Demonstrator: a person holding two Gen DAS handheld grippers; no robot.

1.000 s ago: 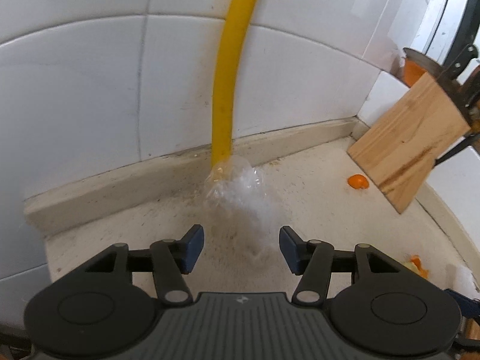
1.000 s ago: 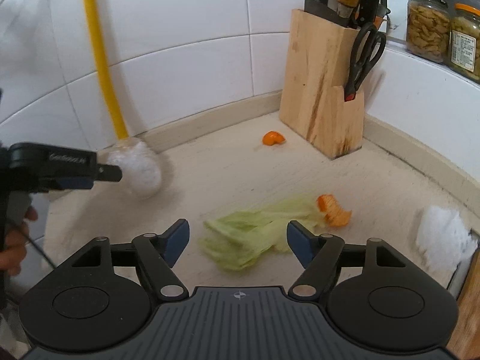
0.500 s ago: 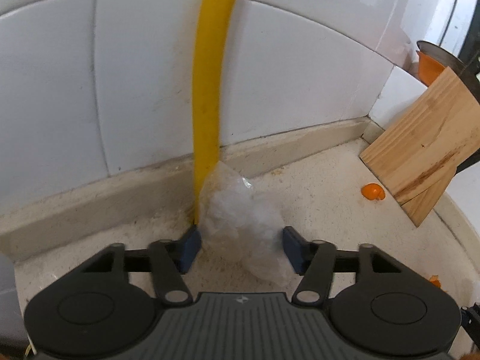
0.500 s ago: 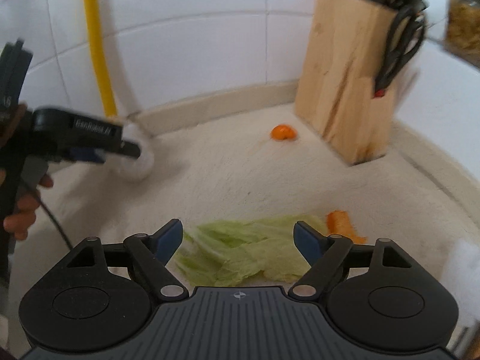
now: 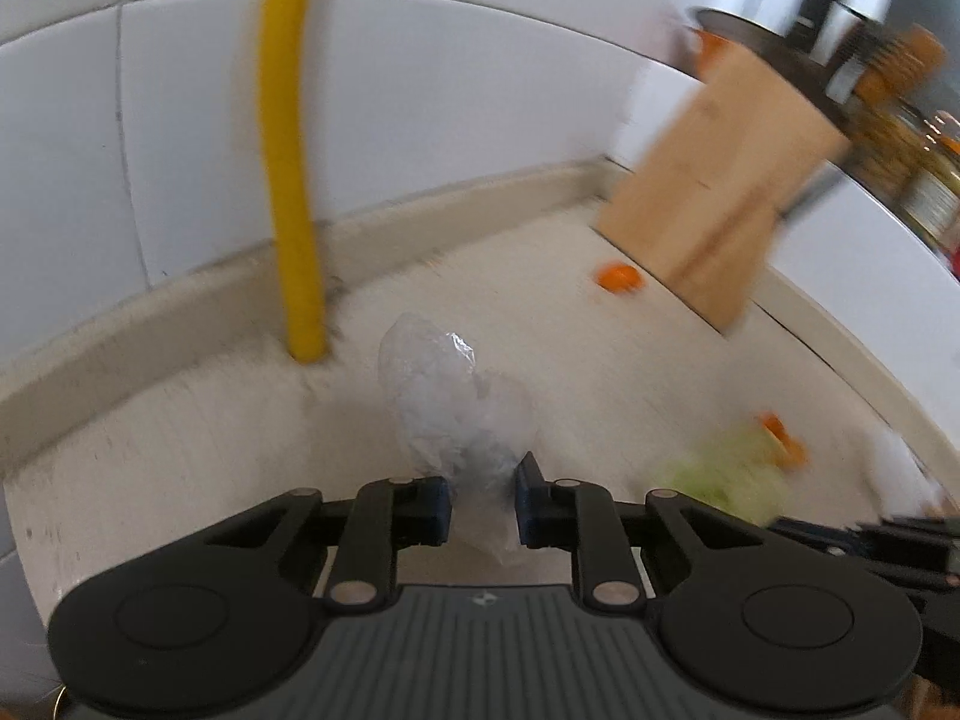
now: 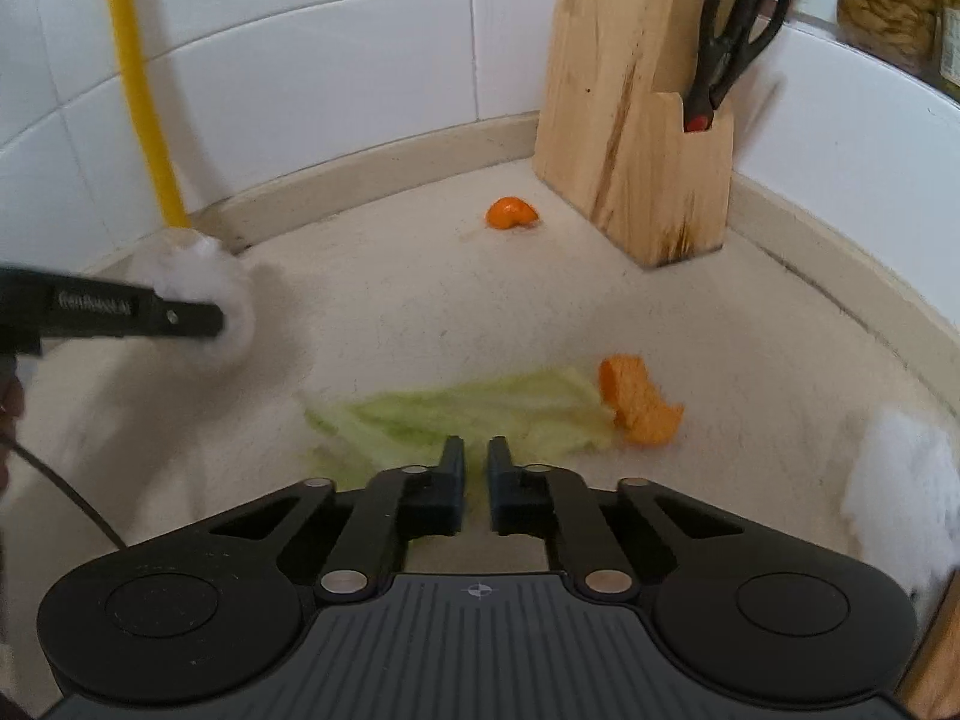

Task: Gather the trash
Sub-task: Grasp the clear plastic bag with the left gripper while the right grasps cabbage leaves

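Left wrist view: the left gripper (image 5: 483,501) is closing on a crumpled clear plastic bag (image 5: 453,402), which sits between its jaws with the pads already against its lower part. The bag lies on the counter (image 5: 180,438) just beside the foot of a yellow pipe (image 5: 288,180), near the tiled wall. It is a translucent, whitish, wrinkled wad with glossy creases. By its look it is very light, soft and slippery; it should collapse under pressure, so a hold across the bunched middle is likelier to keep it than a pinch on a loose edge.

Right wrist view: the right gripper (image 6: 474,468) has its jaws drawn together, with only a thin slit between the pads, at the near edge of a lettuce leaf (image 6: 468,414). Whether the pads have actually caught any leaf cannot be told. The leaf lies flat on the counter, pale green, ribbed and limp. It is probably light, floppy and easily torn, and the thicker rib looks the soundest place to grip. An orange peel (image 6: 636,402) touches its right end; a second peel (image 6: 510,213) lies near the knife block (image 6: 630,108). A white wad (image 6: 906,492) sits at the right edge.
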